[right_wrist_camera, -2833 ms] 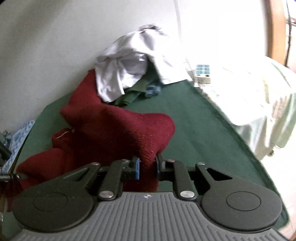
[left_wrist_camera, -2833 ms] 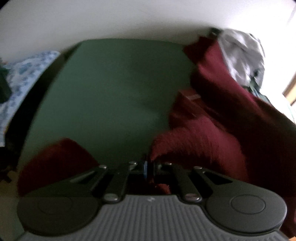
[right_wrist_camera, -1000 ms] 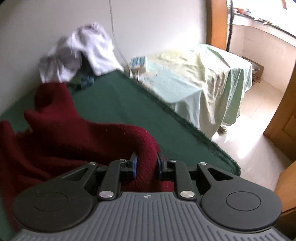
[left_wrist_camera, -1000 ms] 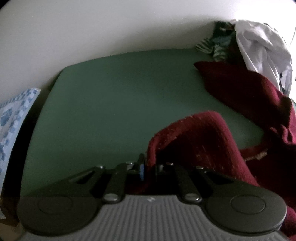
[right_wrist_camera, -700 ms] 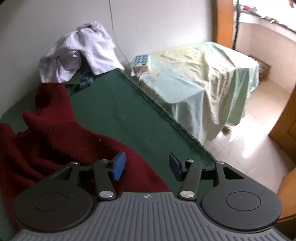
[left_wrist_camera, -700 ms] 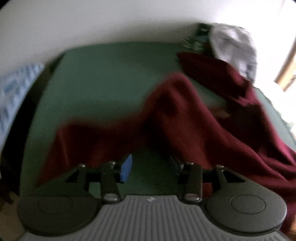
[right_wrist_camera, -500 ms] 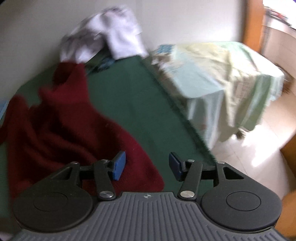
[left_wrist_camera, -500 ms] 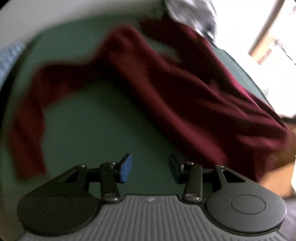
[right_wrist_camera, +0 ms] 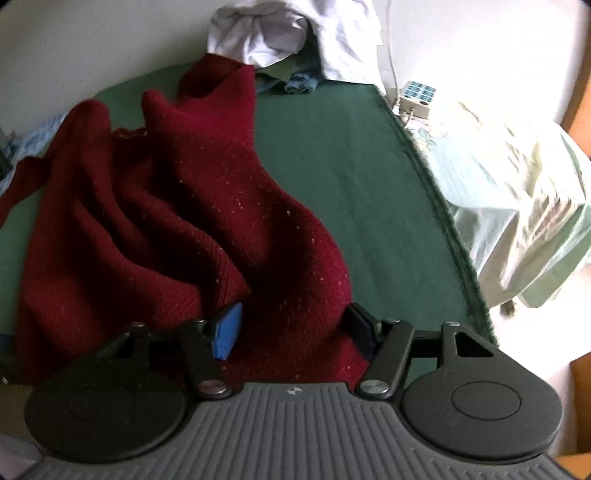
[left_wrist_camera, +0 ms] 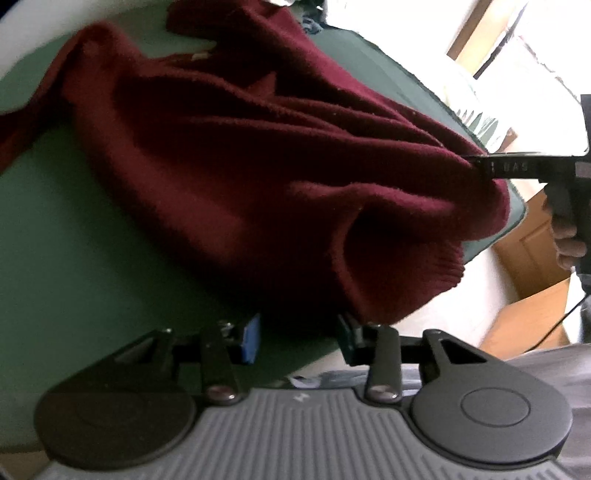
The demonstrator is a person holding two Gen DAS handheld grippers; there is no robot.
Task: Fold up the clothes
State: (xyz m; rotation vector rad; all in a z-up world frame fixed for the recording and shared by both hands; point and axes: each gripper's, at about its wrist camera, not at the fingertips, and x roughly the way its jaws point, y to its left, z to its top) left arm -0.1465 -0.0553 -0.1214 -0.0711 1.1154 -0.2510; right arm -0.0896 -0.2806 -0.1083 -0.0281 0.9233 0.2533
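A dark red knitted sweater [left_wrist_camera: 258, 166] lies crumpled on the green table [left_wrist_camera: 74, 240], its hem near the front edge. It shows in the right wrist view too [right_wrist_camera: 184, 221], with sleeves spread to the left and back. My left gripper [left_wrist_camera: 299, 338] is open and empty, just short of the hem. My right gripper [right_wrist_camera: 295, 326] is open, its jaws either side of a fold of the hem without pinching it. The right gripper also shows at the sweater's right edge in the left wrist view [left_wrist_camera: 517, 170].
A pile of white and other clothes [right_wrist_camera: 295, 33] sits at the table's far corner by the wall. A bed with a pale green sheet [right_wrist_camera: 517, 203] stands right of the table [right_wrist_camera: 369, 166], with a remote-like device [right_wrist_camera: 415, 94] on it. Wooden furniture [left_wrist_camera: 532, 236] stands beyond the edge.
Both grippers opened and let go of the sweater, which dropped spread onto the table. The left gripper swung right toward the hem; the right drew back over the hem.
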